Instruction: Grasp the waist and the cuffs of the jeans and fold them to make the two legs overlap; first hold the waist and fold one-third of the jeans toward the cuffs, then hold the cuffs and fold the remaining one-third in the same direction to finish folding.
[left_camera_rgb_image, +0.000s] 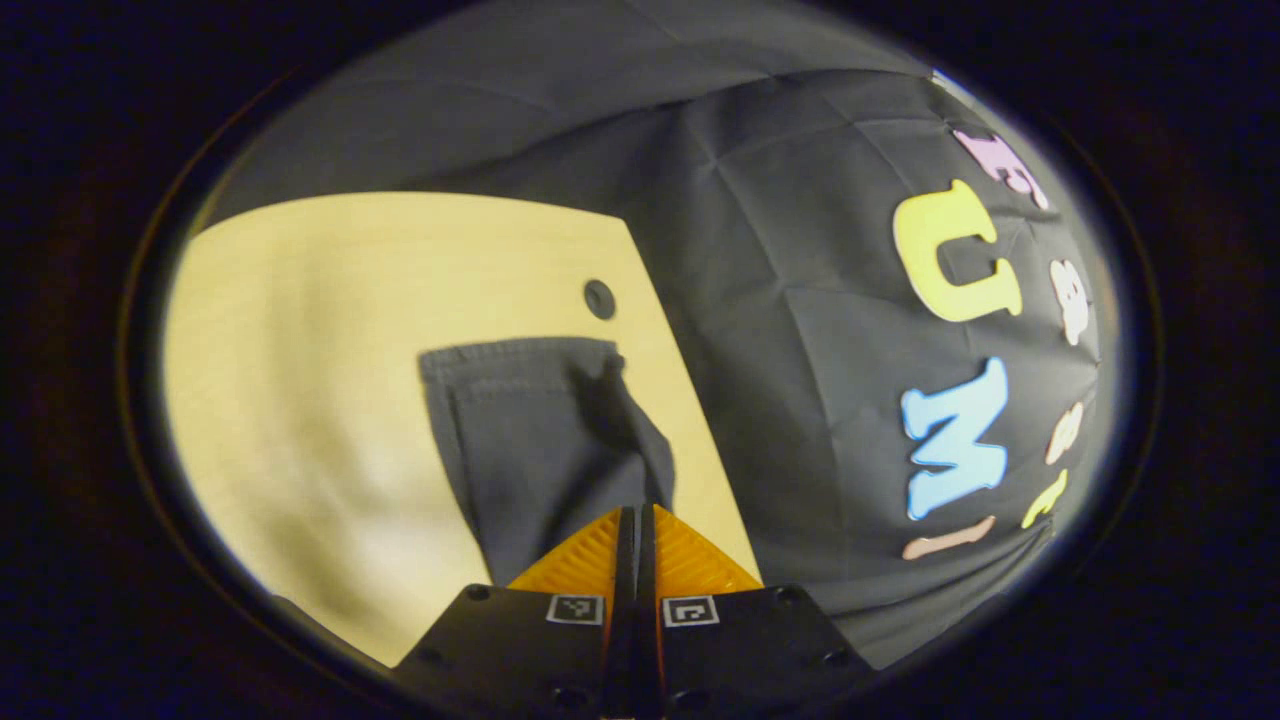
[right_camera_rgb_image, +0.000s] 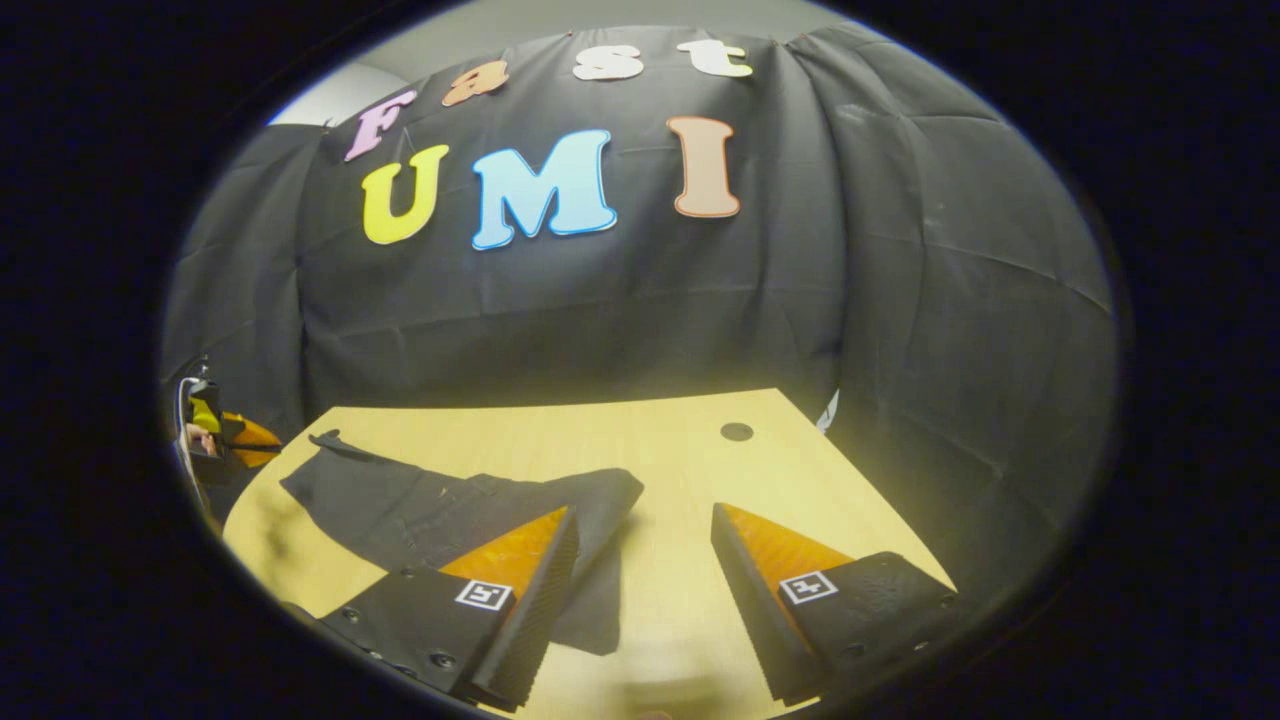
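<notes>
The jeans (right_camera_rgb_image: 440, 520) lie dark and flat on the desk (right_camera_rgb_image: 680, 450). In the left gripper view the left tongs (left_camera_rgb_image: 637, 520) are closed narrow on a raised edge of the denim at 6 o'clock, the leg running up toward 11. In the right gripper view the right tongs (right_camera_rgb_image: 640, 530) stand wide and hold nothing, the near edge of the cloth by the 9 o'clock finger. I judge the fold goes best if the right tongs pinch that edge fully, then both lift level so the legs stack squarely.
</notes>
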